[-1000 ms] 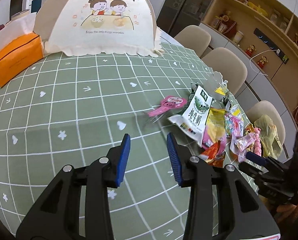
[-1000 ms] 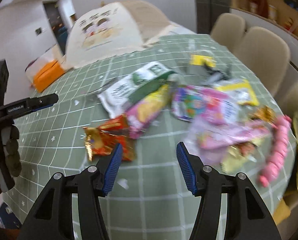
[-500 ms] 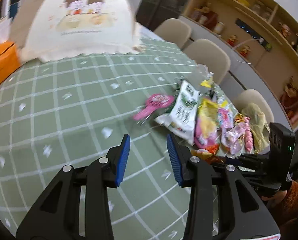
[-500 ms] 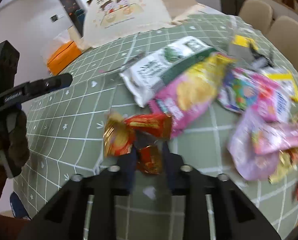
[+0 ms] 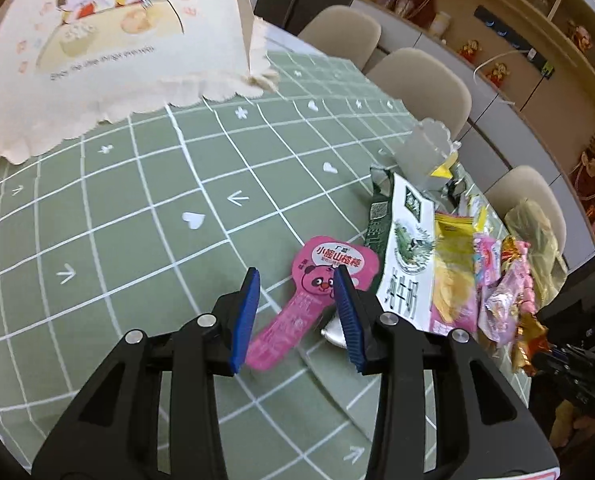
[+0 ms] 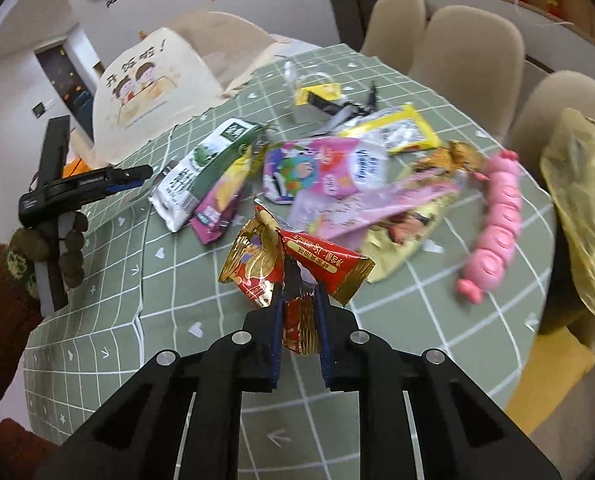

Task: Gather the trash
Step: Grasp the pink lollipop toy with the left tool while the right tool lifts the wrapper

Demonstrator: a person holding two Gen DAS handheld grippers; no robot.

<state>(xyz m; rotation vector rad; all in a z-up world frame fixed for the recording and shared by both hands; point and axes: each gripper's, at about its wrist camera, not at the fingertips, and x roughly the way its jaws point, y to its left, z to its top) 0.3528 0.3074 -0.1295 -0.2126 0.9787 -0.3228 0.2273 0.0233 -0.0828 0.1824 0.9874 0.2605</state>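
Observation:
Snack wrappers litter the green checked tablecloth (image 5: 137, 208). A pink bear-printed wrapper (image 5: 329, 268) lies flat on the cloth. My left gripper (image 5: 297, 316) hangs over its tail end, open, with the blue pads clear of it on both sides. In the right wrist view my right gripper (image 6: 298, 320) is closing on a crumpled red and gold wrapper (image 6: 297, 256), and both pads press its lower end. That wrapper stands up above the cloth. The left gripper (image 6: 109, 178) shows at the left of the right wrist view.
A green and white milk packet (image 5: 409, 252), a yellow crisp packet (image 5: 453, 272), a pink segmented toy (image 6: 497, 220) and several other wrappers are heaped at the table's right. A yellowish plastic bag (image 6: 577, 208) hangs at the edge. A cloth food cover (image 5: 109, 48) stands behind, beige chairs (image 5: 421, 80) around.
The left gripper has travelled right and down until it hangs over the pink wrapper. The right gripper's jaws have gone from wide to shut on the red and gold wrapper, and it has moved.

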